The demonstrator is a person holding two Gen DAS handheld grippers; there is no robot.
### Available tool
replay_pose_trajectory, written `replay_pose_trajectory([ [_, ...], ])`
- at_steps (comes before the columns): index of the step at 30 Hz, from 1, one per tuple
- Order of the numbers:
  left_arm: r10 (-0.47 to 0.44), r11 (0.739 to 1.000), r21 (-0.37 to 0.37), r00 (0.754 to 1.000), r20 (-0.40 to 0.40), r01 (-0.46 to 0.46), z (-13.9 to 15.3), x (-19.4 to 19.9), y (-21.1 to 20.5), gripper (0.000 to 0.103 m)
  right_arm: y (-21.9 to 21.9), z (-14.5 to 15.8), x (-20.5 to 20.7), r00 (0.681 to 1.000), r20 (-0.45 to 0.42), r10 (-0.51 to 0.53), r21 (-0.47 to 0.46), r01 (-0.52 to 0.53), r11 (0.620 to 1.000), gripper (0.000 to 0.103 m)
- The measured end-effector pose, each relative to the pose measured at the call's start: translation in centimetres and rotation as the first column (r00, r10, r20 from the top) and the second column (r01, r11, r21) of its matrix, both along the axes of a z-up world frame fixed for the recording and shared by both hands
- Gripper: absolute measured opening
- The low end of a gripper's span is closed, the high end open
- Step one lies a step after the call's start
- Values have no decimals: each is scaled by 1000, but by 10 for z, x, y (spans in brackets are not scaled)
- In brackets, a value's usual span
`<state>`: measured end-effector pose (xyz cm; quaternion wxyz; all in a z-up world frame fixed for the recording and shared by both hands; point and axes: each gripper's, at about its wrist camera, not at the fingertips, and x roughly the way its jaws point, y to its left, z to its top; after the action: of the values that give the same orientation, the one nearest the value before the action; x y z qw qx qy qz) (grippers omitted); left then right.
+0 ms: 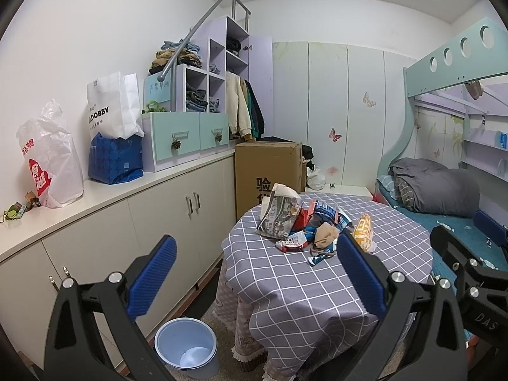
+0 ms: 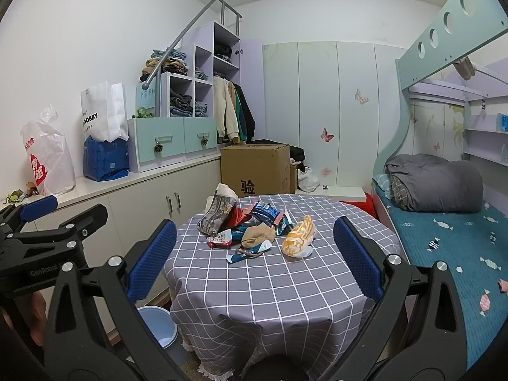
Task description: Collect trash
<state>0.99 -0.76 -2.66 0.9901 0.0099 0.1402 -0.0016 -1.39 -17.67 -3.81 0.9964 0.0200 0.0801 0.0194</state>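
Wrappers (image 2: 254, 228) lie piled mid-table (image 2: 270, 285); bin (image 1: 185, 346), near left on the floor, looks empty. Left gripper (image 1: 257, 273) and right gripper (image 2: 254, 257) both spread, holding nothing. Collection not begun.

tablecloth (image 2: 270, 285) hides part of the bin (image 2: 158, 327).

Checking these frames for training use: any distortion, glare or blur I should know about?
Left wrist view: strong fisheye bending, the cabinet edge curves, corners are black; light is even and soft, no glare; the wrappers on the table look sharp. Right wrist view: same curving, the bunk bed bows; the wrappers are sharp; the bin sits in shade.
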Motion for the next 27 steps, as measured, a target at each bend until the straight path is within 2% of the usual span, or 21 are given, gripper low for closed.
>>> replay_pose_trajectory([
  [27, -1, 1000, 4, 1000, -10, 1, -1, -2, 4, 99, -2, -13, -1, 1000, -10, 2, 6, -2, 1000, 97],
])
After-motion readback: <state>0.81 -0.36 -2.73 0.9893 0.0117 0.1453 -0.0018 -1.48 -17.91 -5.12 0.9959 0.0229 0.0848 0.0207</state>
